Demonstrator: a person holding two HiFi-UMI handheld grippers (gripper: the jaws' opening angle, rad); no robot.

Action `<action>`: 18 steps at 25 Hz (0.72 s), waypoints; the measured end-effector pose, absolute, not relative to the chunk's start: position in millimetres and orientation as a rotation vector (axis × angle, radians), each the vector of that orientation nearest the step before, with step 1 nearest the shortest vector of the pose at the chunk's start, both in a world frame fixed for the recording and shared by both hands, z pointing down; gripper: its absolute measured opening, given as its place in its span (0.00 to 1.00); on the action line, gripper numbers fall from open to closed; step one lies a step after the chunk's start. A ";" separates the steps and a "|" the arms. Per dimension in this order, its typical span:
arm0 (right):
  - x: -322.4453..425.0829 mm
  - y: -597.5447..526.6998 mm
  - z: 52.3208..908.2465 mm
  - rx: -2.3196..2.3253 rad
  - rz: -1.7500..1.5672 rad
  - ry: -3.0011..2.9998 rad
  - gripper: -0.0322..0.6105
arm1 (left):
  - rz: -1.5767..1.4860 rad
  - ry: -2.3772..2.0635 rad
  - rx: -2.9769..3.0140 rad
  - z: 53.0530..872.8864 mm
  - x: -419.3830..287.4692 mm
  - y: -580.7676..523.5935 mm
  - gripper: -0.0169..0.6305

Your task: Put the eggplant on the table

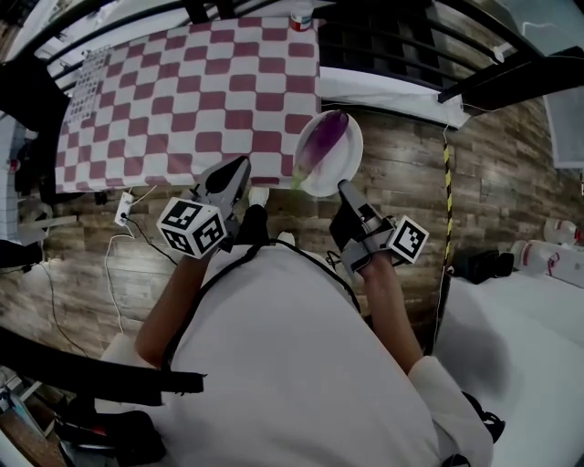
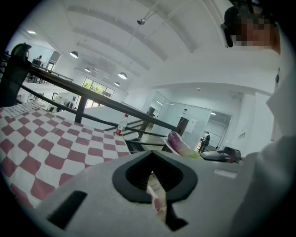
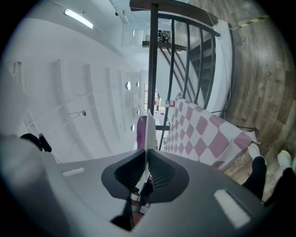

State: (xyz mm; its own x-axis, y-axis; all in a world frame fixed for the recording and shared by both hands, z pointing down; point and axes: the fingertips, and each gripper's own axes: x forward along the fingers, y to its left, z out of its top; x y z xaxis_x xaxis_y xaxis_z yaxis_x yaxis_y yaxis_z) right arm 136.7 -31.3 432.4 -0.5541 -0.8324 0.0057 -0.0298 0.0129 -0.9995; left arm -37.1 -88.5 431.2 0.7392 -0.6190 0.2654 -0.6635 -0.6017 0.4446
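Note:
A purple eggplant (image 1: 324,141) lies on a white plate (image 1: 345,169) held in the air just off the right front corner of the checkered table (image 1: 182,91). My right gripper (image 1: 345,189) is shut on the plate's near rim. In the right gripper view the plate (image 3: 149,129) runs edge-on out of the jaws, with the eggplant (image 3: 141,129) on its left and the table (image 3: 199,129) on its right. My left gripper (image 1: 239,169) hovers at the table's front edge, shut and holding nothing. The left gripper view shows the eggplant (image 2: 178,141) ahead to the right and the table (image 2: 46,148) to the left.
A plastic bottle (image 1: 300,18) stands at the table's far right edge. Black railings cross the back and right. A white power strip (image 1: 123,210) and cables lie on the wooden floor at left. Several bottles (image 1: 547,251) lie at far right near a white surface (image 1: 520,337).

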 end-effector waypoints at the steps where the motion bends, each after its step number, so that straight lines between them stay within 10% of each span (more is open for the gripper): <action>1: 135.9 -37.8 432.4 -0.893 -1.607 1.657 0.10 | 0.112 -0.966 2.417 430.7 -36.9 -95.5 0.03; 18: 120.1 -139.6 438.5 -0.928 -1.566 1.607 0.10 | 0.138 -0.846 2.450 432.8 -43.2 -212.2 0.03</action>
State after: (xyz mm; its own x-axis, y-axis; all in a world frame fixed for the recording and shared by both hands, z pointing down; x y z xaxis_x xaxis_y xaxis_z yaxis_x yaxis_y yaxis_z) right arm 120.1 -139.6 438.5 -0.5001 -0.8660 -0.0002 -0.0221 0.0130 -0.9997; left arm -43.2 -212.2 432.8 0.7977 -0.5430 0.2624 -0.5983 -0.6575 0.4579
